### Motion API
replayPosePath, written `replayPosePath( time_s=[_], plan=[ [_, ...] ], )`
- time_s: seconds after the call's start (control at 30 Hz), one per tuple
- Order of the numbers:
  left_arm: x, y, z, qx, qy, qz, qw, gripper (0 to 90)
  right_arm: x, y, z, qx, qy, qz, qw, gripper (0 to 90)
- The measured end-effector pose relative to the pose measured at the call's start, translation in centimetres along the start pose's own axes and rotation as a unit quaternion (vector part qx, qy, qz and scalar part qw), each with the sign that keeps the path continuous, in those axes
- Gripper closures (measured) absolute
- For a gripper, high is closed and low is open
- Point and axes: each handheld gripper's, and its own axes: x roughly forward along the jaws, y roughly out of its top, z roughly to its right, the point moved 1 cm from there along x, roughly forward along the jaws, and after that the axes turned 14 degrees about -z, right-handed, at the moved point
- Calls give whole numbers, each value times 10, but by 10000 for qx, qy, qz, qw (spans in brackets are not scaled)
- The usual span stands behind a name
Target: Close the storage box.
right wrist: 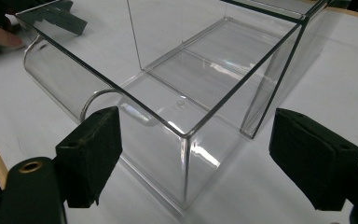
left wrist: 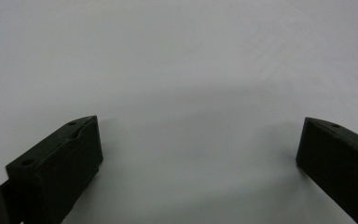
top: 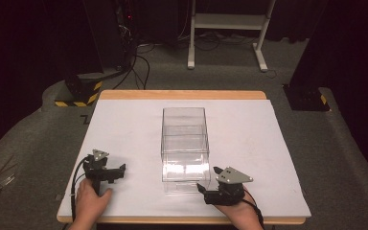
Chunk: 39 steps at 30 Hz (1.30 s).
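A clear plastic box [top: 184, 143] with no lid stands lengthwise in the middle of the white table cover [top: 124, 124]. My right gripper [top: 208, 178] sits at the box's near right corner, open, its jaws pointing at that corner. In the right gripper view the corner of the box [right wrist: 205, 84] stands between the wide-apart jaws of the right gripper [right wrist: 198, 121], untouched. My left gripper [top: 120, 171] rests left of the box, near the front edge, open. In its own view the left gripper [left wrist: 198, 140] has nothing but bare white surface between its jaws.
The table's wooden rim [top: 182, 94] shows at the back. Beyond it on the grey floor stand a white desk frame [top: 230, 28], dark equipment with cables [top: 124, 43], a yellow-and-black striped base [top: 79, 93] and a black stand foot [top: 306, 98].
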Motion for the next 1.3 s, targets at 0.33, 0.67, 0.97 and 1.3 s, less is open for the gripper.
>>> replayPosePath(
  time_s=[0.33,0.67,0.97,1.3],
  plan=[
    [0,0,0,0,-1,-1,10000,5,3,2,2,22,-70,4,10000,148],
    [0,0,0,0,1,-1,10000,4,7,5,4,136,-141,38,9998,141],
    [0,0,0,0,1,-1,10000,5,12,11,7,207,-147,36,9997,138],
    [0,0,0,1,1,0,10000,5,16,16,10,244,-245,27,9994,122]
  ],
)
